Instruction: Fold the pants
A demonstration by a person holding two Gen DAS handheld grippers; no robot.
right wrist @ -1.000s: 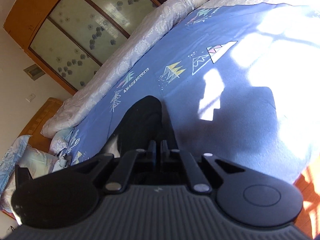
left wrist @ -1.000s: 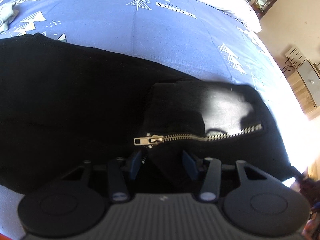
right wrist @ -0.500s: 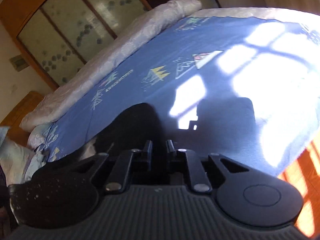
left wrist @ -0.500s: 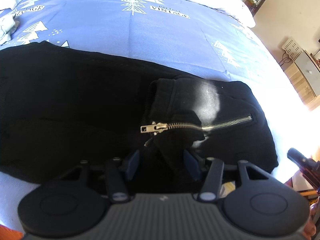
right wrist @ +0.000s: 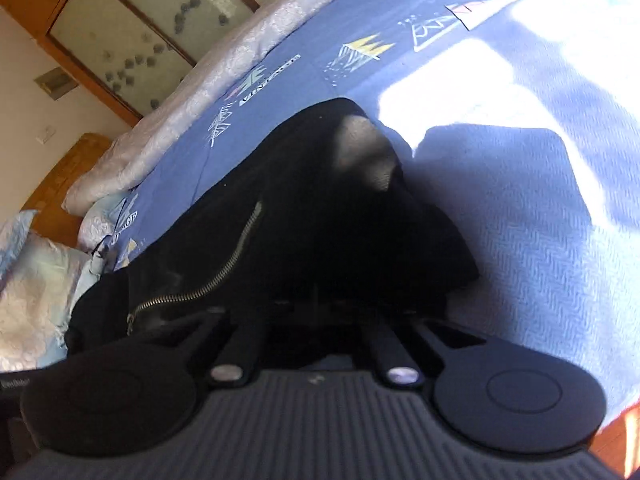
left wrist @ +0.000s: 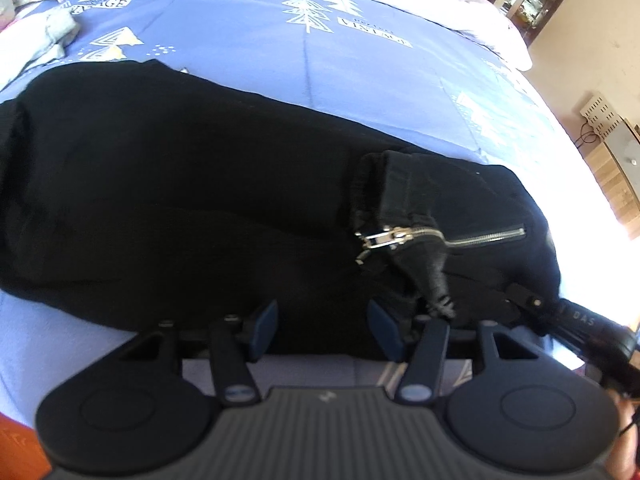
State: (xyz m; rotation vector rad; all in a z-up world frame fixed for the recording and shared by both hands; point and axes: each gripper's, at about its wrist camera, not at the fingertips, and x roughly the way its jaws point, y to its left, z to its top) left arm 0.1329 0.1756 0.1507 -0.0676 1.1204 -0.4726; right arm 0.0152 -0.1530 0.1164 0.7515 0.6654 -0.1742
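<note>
Left claw (left wrist: 322,330) partly open over the black pants (left wrist: 180,184) on the bed (left wrist: 248,40), gripping nothing. Right claw (right wrist: 316,300) fully closed, tips lost against the dark fabric; can't tell if it's pinched.

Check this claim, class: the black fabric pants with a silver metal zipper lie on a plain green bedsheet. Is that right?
Not quite. The black fabric pants with the silver metal zipper lie on a blue bedsheet printed with trees and lettering, not a plain green one. The left wrist view shows it.

The black pants (right wrist: 312,216) lay on the blue bedspread (right wrist: 540,220), a zipper (right wrist: 224,268) running across them. The right gripper (right wrist: 316,300) sat closed against the dark fabric, its fingertips hard to make out.
</note>
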